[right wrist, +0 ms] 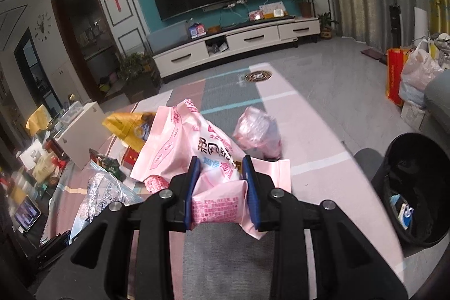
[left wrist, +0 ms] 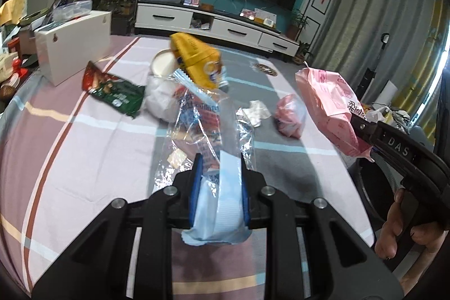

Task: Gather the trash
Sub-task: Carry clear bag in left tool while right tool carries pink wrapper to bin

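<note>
My left gripper is shut on a clear and blue plastic wrapper and holds it above the checked tablecloth. My right gripper is shut on a pink tissue pack wrapper, which also shows at the right of the left wrist view. On the table lie a yellow bag, a green and red snack bag, a crumpled pink bag, white crumpled plastic and small scraps. A black trash bin stands at the right, below the table edge.
A white box stands at the table's left back, with clutter beyond it. A round white lid lies behind the yellow bag. A TV cabinet lines the far wall. Bags stand on the floor at right.
</note>
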